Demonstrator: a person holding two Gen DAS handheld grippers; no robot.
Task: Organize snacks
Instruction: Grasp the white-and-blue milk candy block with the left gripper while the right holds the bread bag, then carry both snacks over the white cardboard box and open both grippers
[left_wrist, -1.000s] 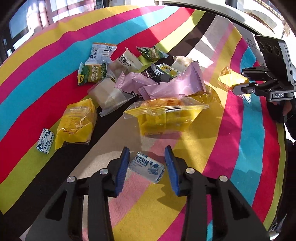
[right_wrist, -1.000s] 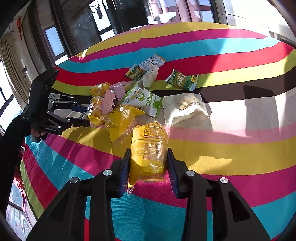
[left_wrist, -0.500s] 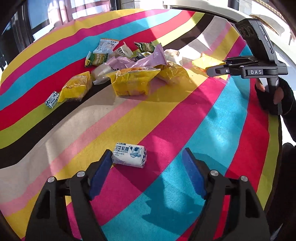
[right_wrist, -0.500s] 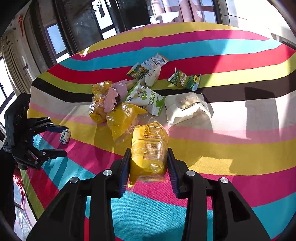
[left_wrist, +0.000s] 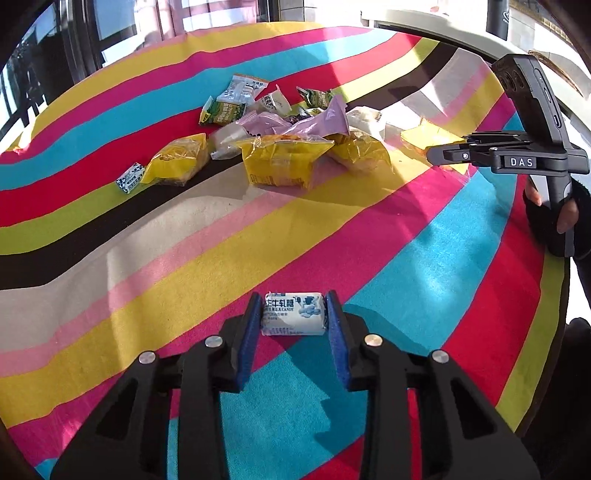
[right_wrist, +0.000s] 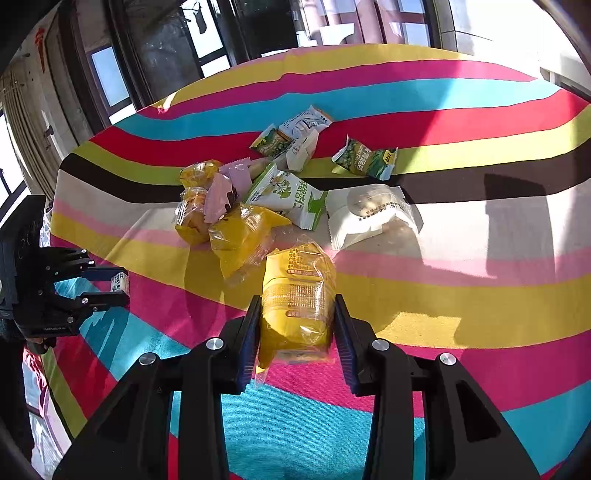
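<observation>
The left gripper (left_wrist: 291, 319) jaws clamp a white candy (left_wrist: 293, 318); the right gripper (right_wrist: 295, 325) jaws squeeze a yellow packet (right_wrist: 297, 295). The snack pile (left_wrist: 280, 147) lies at 12 o'clock, bare striped tabletop (left_wrist: 424, 236) between.

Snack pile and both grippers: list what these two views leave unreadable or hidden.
- Left wrist view: the snack pile overlaps itself; the purple wrappers cover darker packets beneath.
- Left wrist view: small print on the milk candy held by the left gripper is too small.
- Right wrist view: the right gripper pads hide the yellow cake pack sides.
- Right wrist view: the left edge crops the hand holding the other gripper.
</observation>
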